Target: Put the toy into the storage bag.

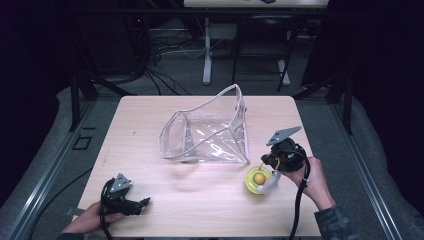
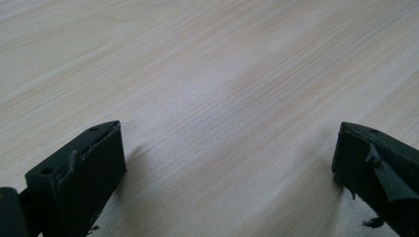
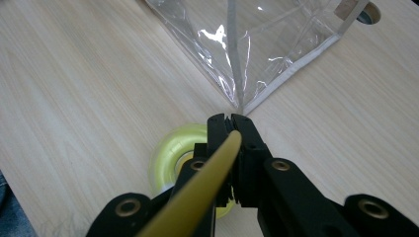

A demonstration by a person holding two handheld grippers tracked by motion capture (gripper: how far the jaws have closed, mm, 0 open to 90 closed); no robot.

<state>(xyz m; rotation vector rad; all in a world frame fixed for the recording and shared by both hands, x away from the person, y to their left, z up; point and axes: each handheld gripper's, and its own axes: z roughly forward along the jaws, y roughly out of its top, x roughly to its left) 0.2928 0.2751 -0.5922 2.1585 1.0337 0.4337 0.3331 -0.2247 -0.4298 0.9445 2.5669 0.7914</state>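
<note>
Two grippers: left gripper (image 1: 145, 202) lower left, jaws apart over table (image 1: 150, 115); right gripper (image 3: 228, 129) clamped on yellow strip (image 3: 207, 182) beside clear bag (image 1: 210, 132).

Right gripper (image 3: 228, 126) clamped on a yellow strip (image 3: 207, 182), yellow-green roll (image 3: 173, 153) beneath, clear plastic bag (image 3: 257, 44) beyond, wooden table (image 3: 74, 89)

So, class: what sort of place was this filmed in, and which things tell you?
Probably a lab or recording workspace: a bare wooden table ringed by dark curtains, with loose cables on the floor behind.
</note>
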